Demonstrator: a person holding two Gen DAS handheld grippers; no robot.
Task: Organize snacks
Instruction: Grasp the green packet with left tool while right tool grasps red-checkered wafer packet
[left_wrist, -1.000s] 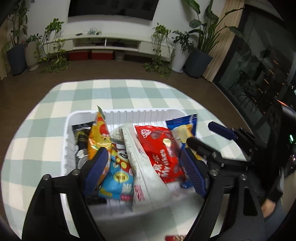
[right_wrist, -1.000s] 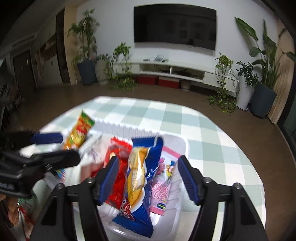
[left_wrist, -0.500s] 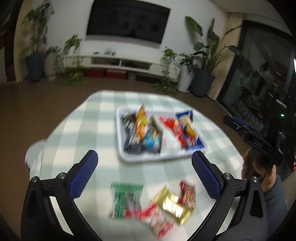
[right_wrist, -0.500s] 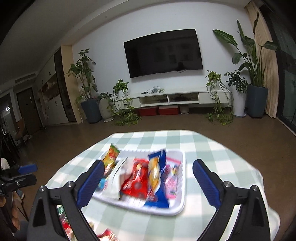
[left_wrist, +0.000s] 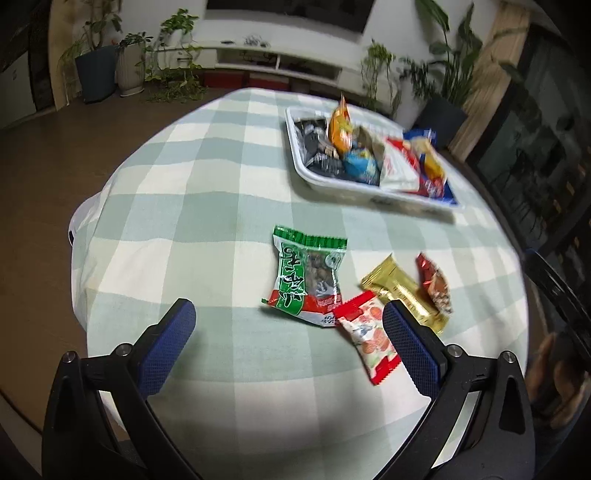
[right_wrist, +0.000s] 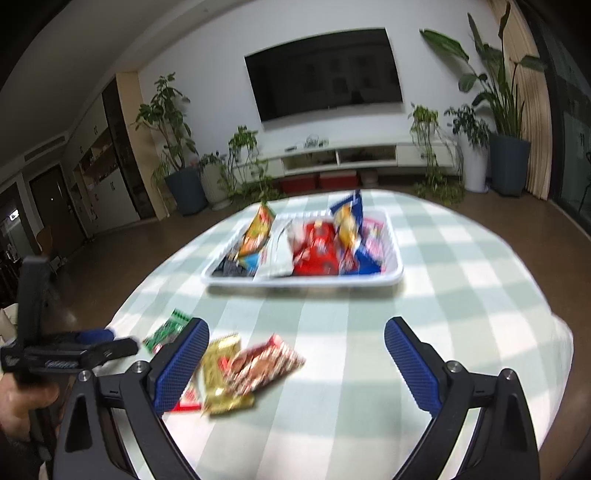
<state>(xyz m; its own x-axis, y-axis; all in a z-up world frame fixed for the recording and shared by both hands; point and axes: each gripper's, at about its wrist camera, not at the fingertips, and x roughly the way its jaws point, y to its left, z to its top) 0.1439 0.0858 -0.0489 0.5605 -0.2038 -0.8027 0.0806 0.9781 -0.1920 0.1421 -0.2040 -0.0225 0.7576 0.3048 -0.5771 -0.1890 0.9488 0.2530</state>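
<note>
A white basket (left_wrist: 334, 186) (right_wrist: 306, 282) full of several snack packets stands at the far side of the checked tablecloth. Nearer lie loose packets: a green one (left_wrist: 306, 277) (right_wrist: 166, 330), a red-and-white one (left_wrist: 367, 334), a gold one (left_wrist: 400, 291) (right_wrist: 221, 369) and a dark red one (left_wrist: 434, 282) (right_wrist: 264, 363). My left gripper (left_wrist: 286, 341) is open and empty, just short of the green packet. My right gripper (right_wrist: 295, 362) is open and empty too, its left finger (right_wrist: 181, 363) over the gold packet's edge. The left gripper also shows in the right wrist view (right_wrist: 96, 341).
The round table's edge (left_wrist: 79, 236) falls away on the left to a brown floor. Behind stand a white TV console (right_wrist: 354, 157), potted plants (right_wrist: 181, 184) and a wall TV (right_wrist: 325, 72). A hand (left_wrist: 557, 380) holds the right gripper at the lower right.
Both grippers have pulled back from the basket toward the near side of the table and opened wide. The loose packets, out of sight before, have come into view.
</note>
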